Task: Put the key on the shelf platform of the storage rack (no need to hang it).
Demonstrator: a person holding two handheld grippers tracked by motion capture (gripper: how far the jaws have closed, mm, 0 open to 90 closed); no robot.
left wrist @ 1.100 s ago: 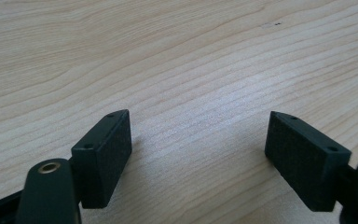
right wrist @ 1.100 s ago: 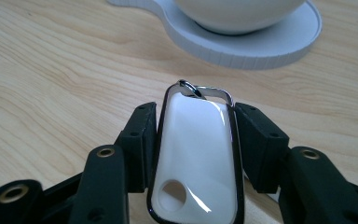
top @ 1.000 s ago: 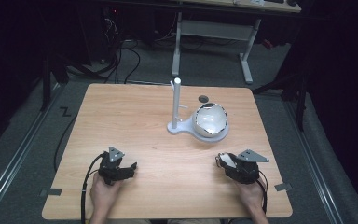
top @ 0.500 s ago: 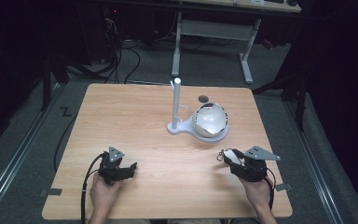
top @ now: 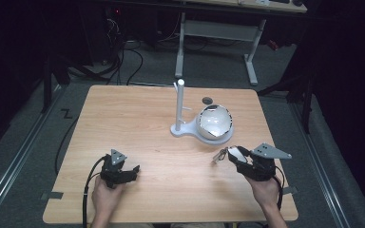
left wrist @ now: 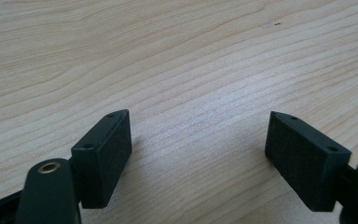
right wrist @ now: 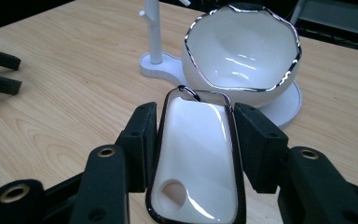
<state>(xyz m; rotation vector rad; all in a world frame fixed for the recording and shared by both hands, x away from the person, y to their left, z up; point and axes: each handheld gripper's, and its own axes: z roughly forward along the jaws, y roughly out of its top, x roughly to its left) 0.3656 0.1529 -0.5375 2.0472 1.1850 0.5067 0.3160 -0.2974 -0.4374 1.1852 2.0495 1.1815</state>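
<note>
High view: the right gripper (top: 234,156) grips a white tag (top: 236,153) just in front of the bowl (top: 215,122); the left gripper (top: 128,172) sits well left of the bowl. Left gripper view: jaws spread over bare table (left wrist: 177,56). Right gripper view: both pads (right wrist: 142,135) clamp the tag (right wrist: 196,154) before the bowl (right wrist: 242,51).

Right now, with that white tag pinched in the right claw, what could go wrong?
1. The tag is glossy and the right claw holds it only by its side edges, so it might slip or twist out.
2. The bowl and the thin post stand just ahead of it; a forward swing could knock them.
3. A ring dangles off the tag's end and may snag.
</note>
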